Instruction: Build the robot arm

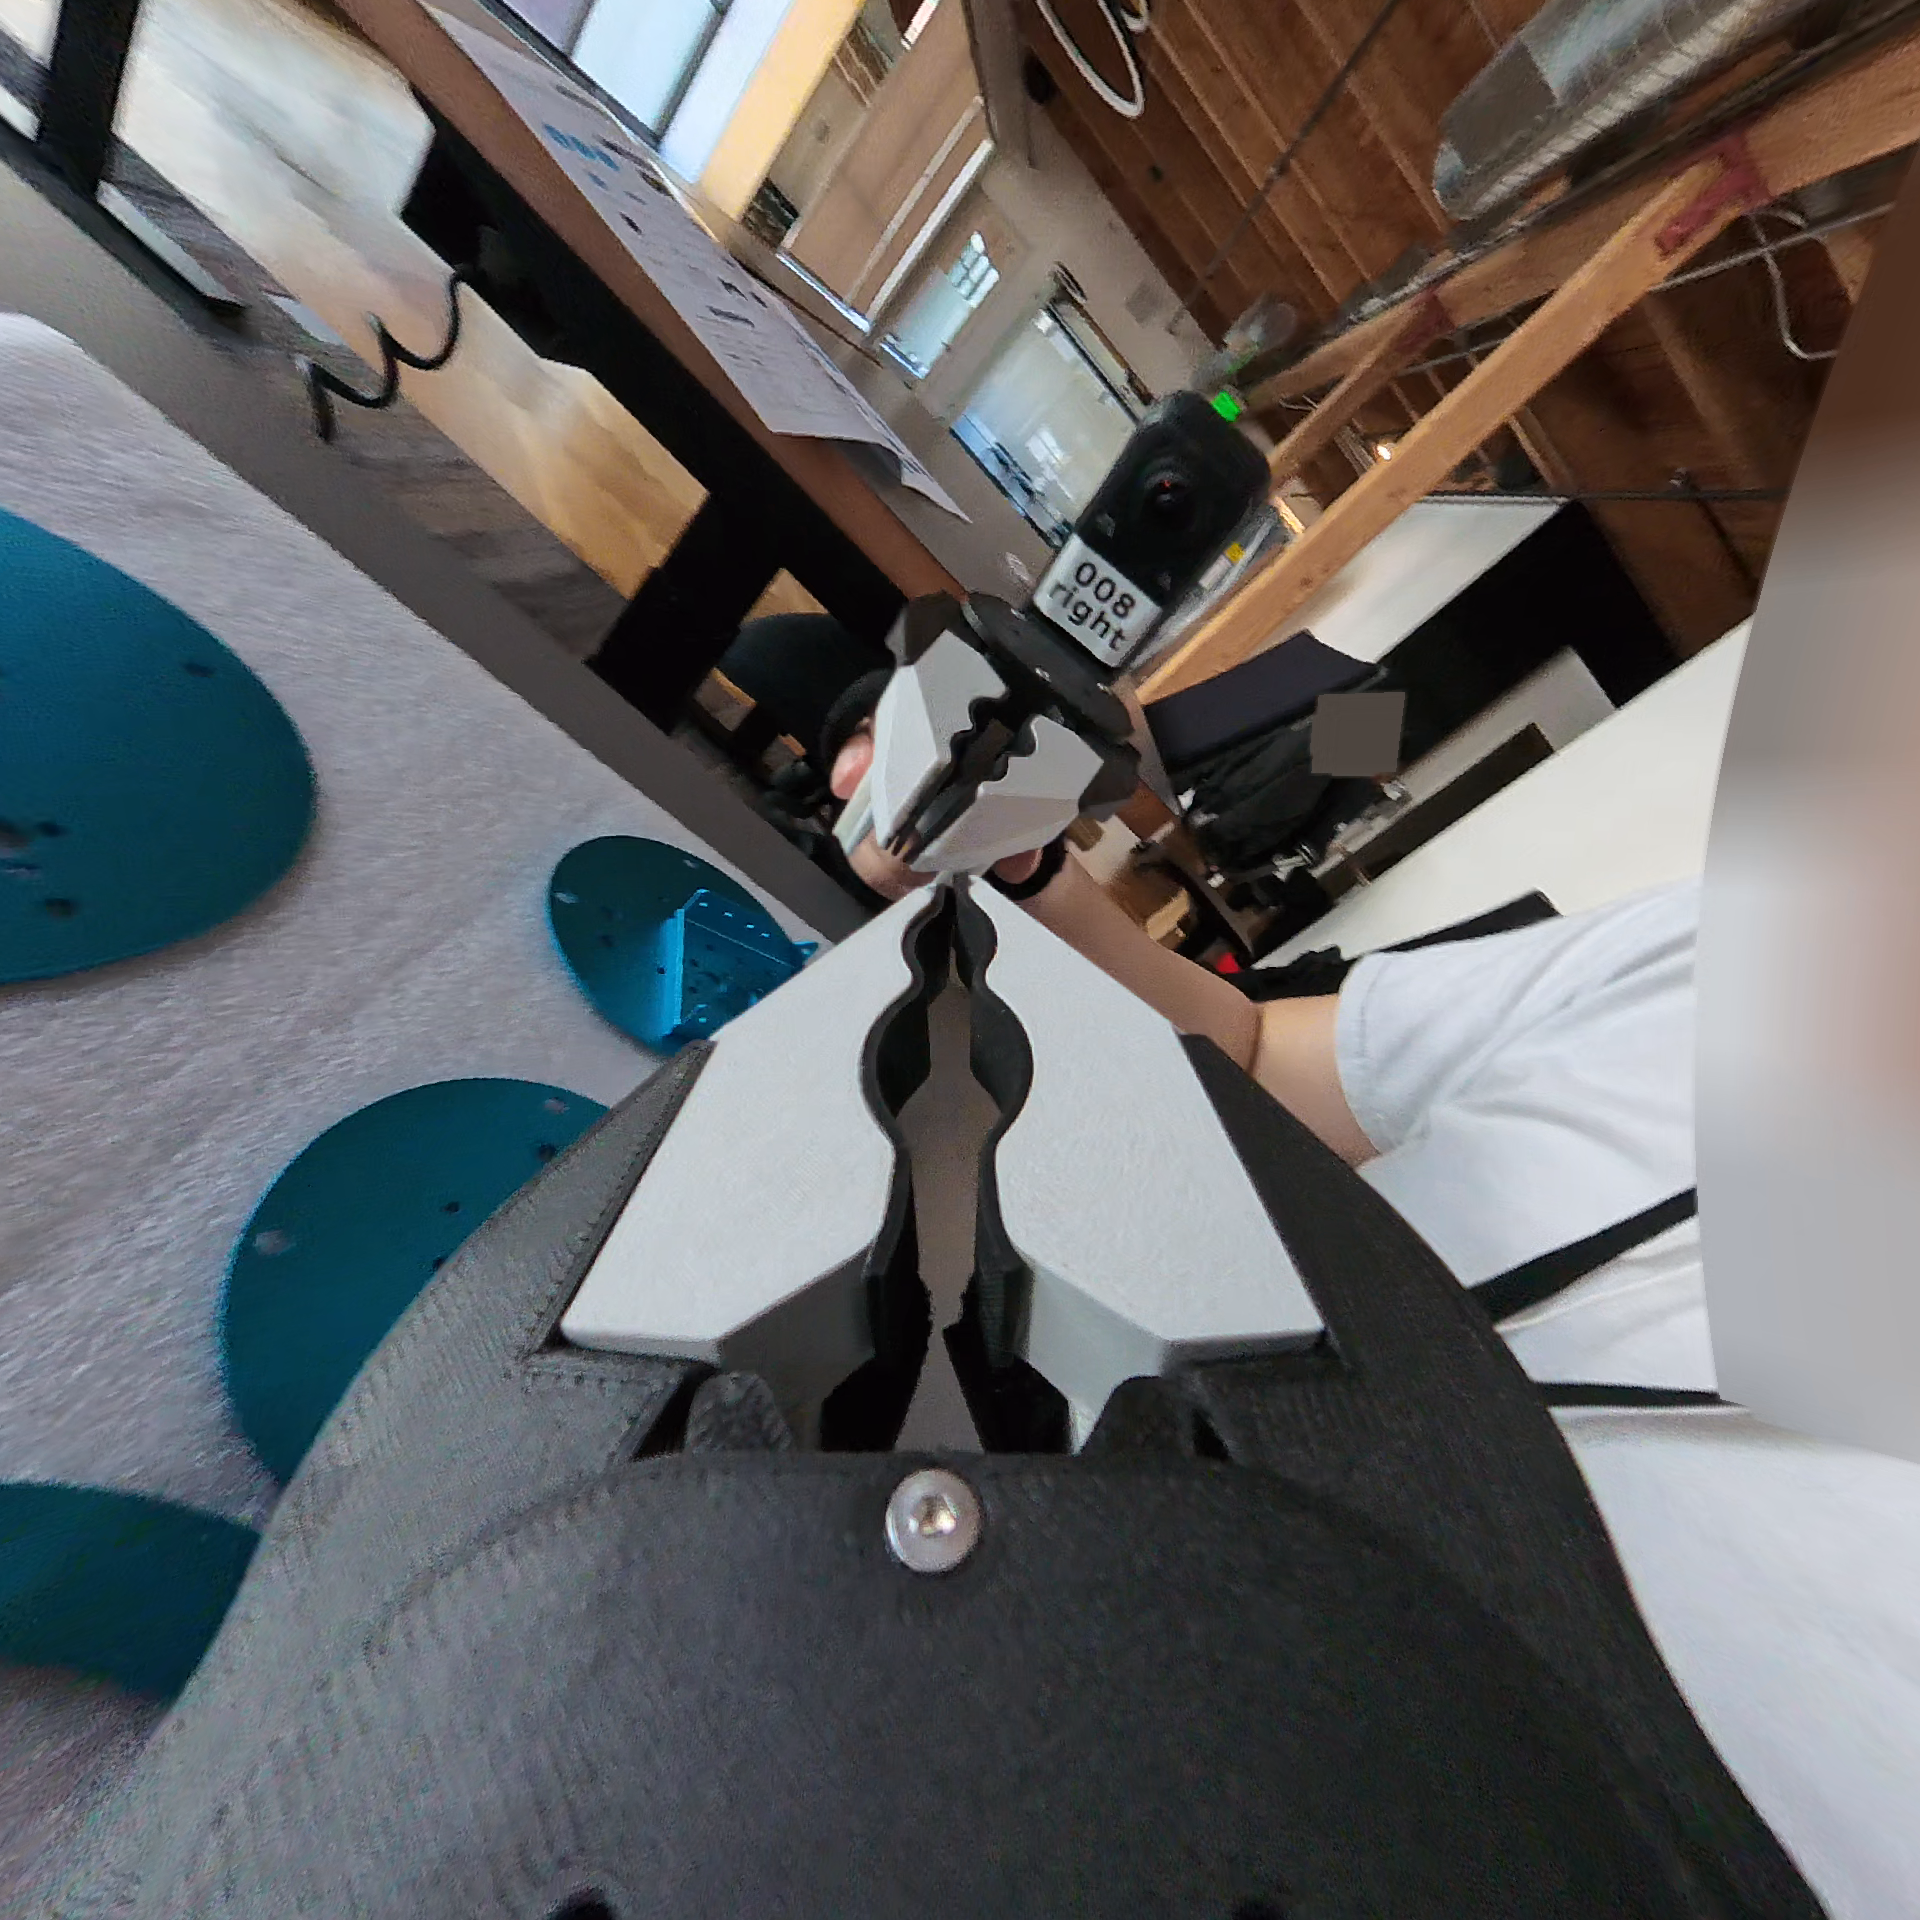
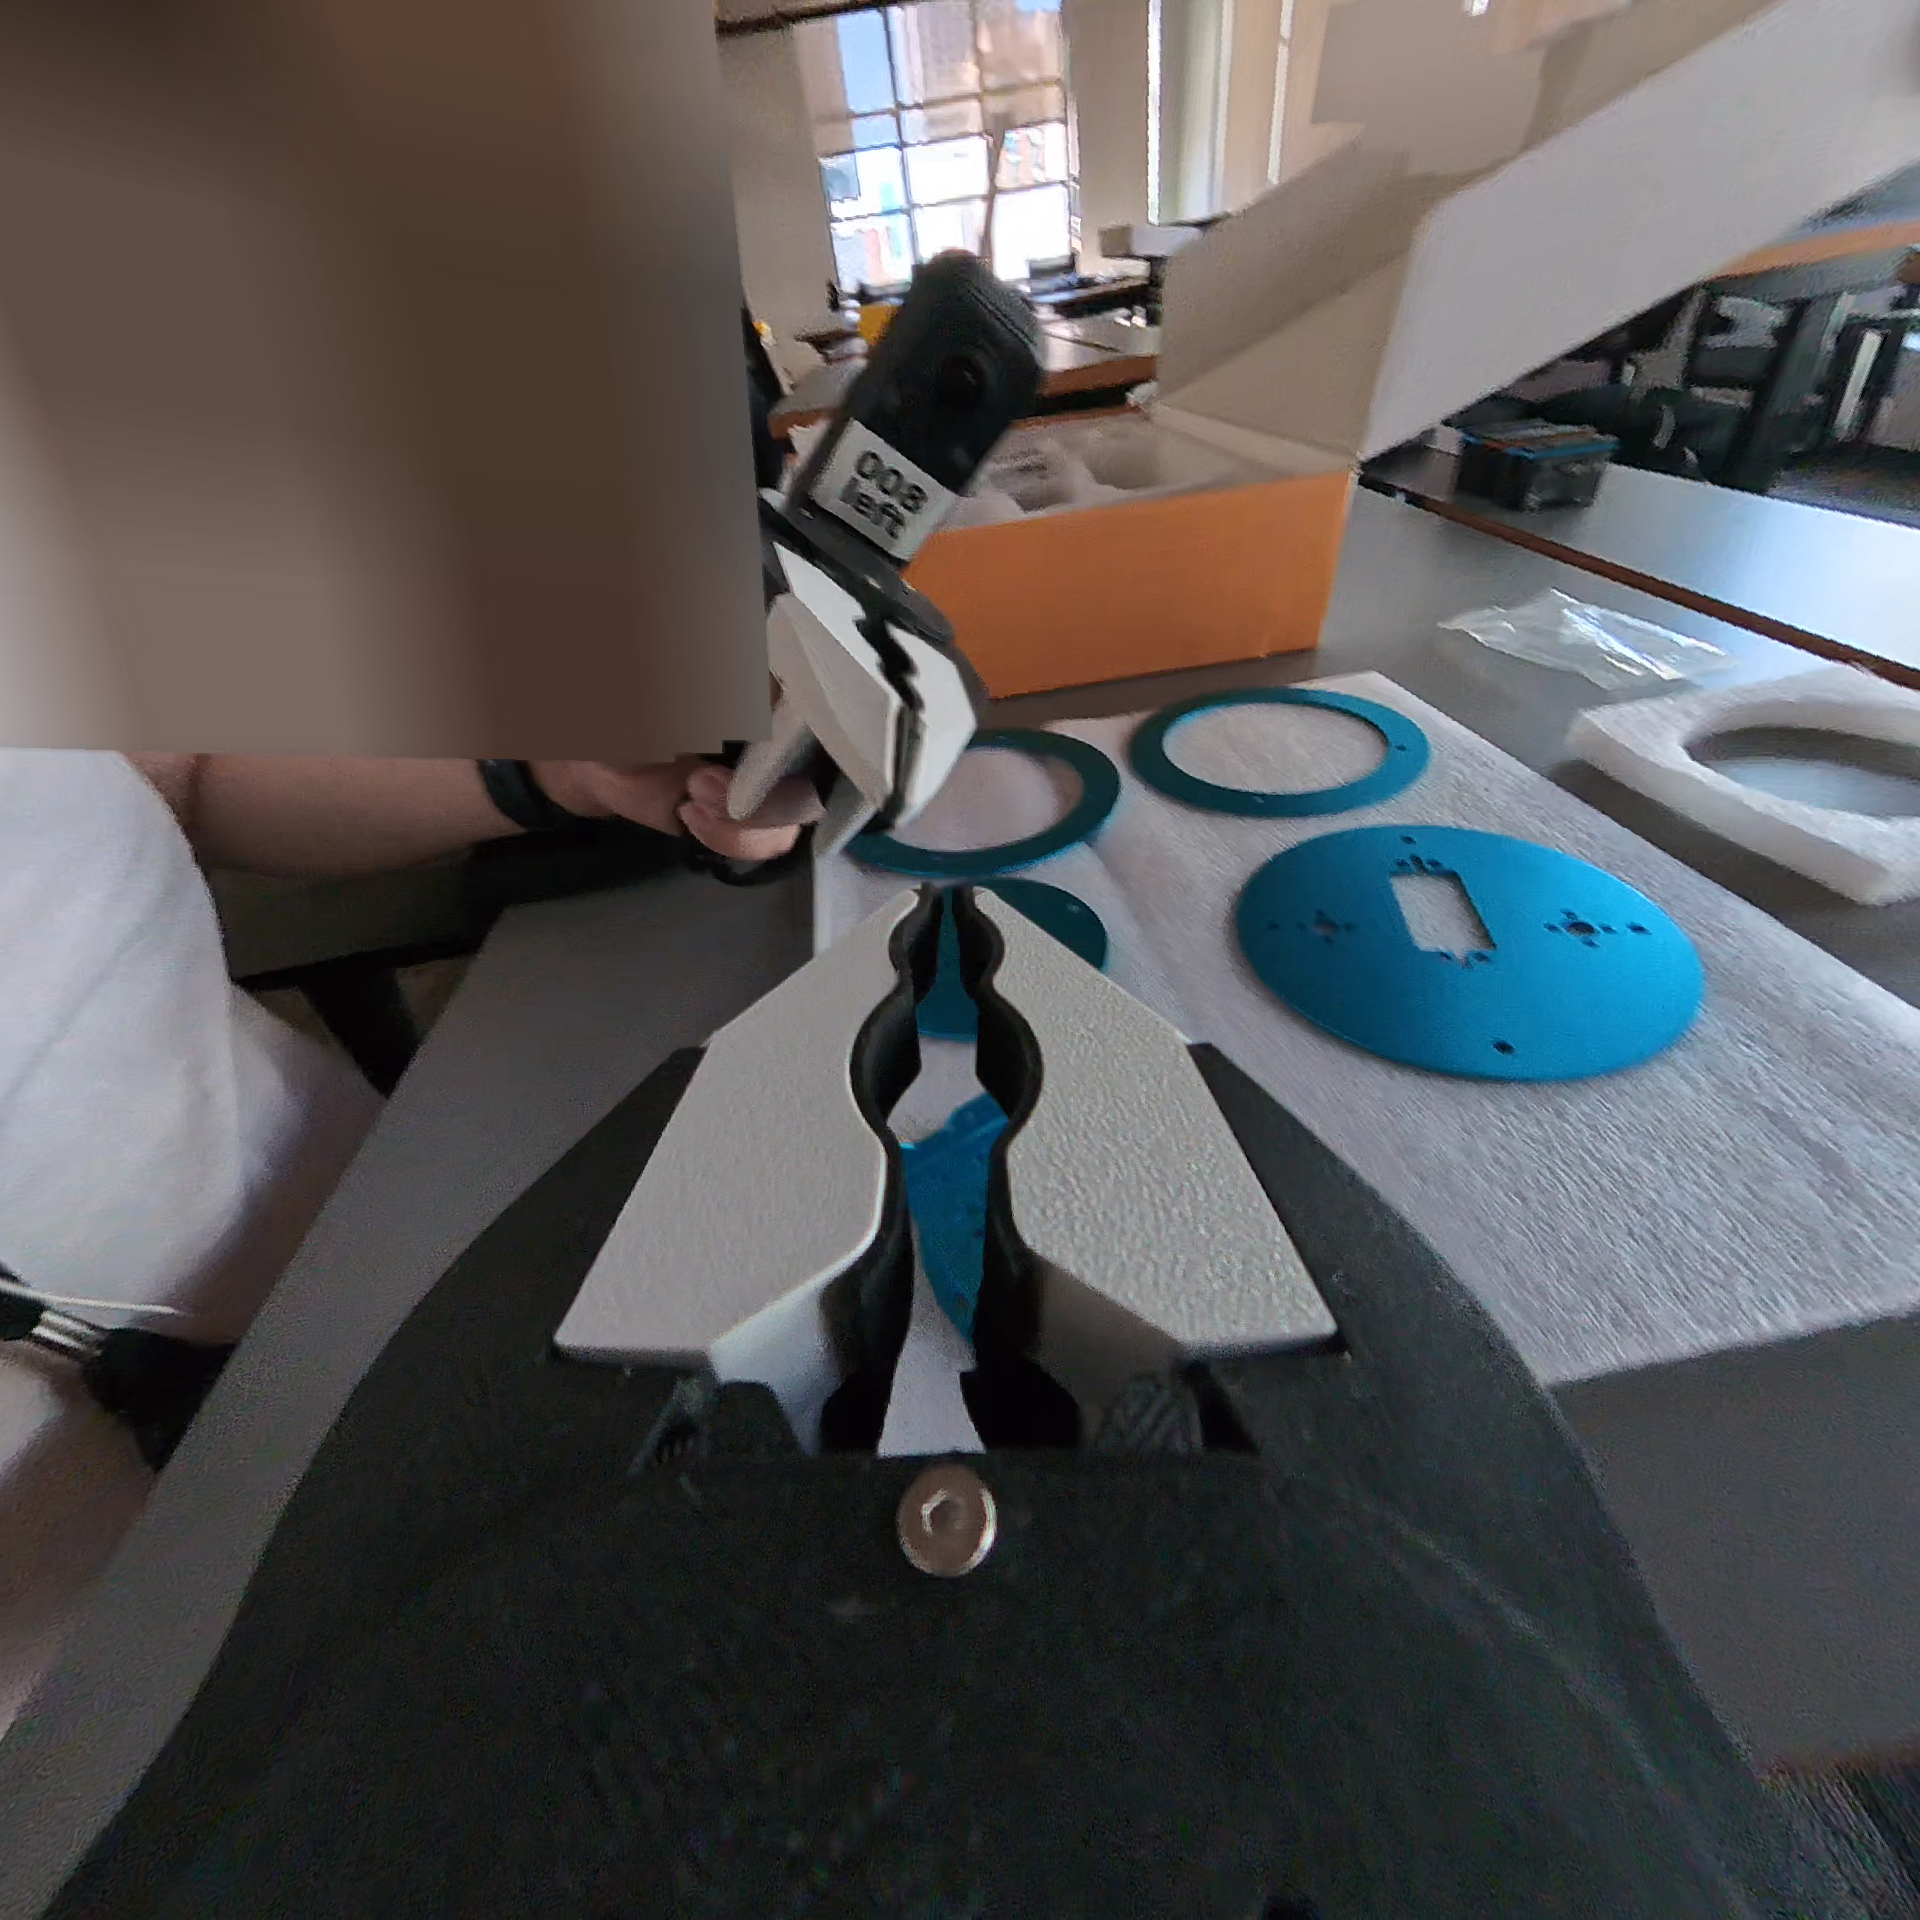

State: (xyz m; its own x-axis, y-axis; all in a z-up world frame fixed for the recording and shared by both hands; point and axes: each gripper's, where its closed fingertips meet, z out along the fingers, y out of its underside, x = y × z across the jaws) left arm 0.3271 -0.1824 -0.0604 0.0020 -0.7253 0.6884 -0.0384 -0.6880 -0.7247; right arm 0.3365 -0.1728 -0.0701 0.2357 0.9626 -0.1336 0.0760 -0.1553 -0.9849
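Note:
My left gripper [image 1: 948, 899] is shut and empty, held in the air above the table. My right gripper [image 2: 940, 896] is also shut and empty. The two point at each other, tips close together but apart: the right gripper [image 1: 906, 840] shows ahead in the left wrist view, the left gripper [image 2: 864, 821] in the right wrist view. Below them a white foam sheet [image 2: 1558, 1174] carries blue metal parts: a disc with a rectangular hole [image 2: 1455, 997], two rings [image 2: 1153, 748], and a perforated blue bracket [image 1: 717, 961] lying on a small disc [image 1: 613, 914].
An open orange box [image 2: 1122, 592] with a white lid stands behind the sheet. A white foam frame [image 2: 1662, 821] and a clear plastic bag [image 2: 1579, 634] lie at the right. More blue discs [image 1: 135, 758] lie to the left. A person in a white shirt [image 1: 1538, 1049] stands close behind the table edge. Both grippers' tips are close together, under 4 cm apart.

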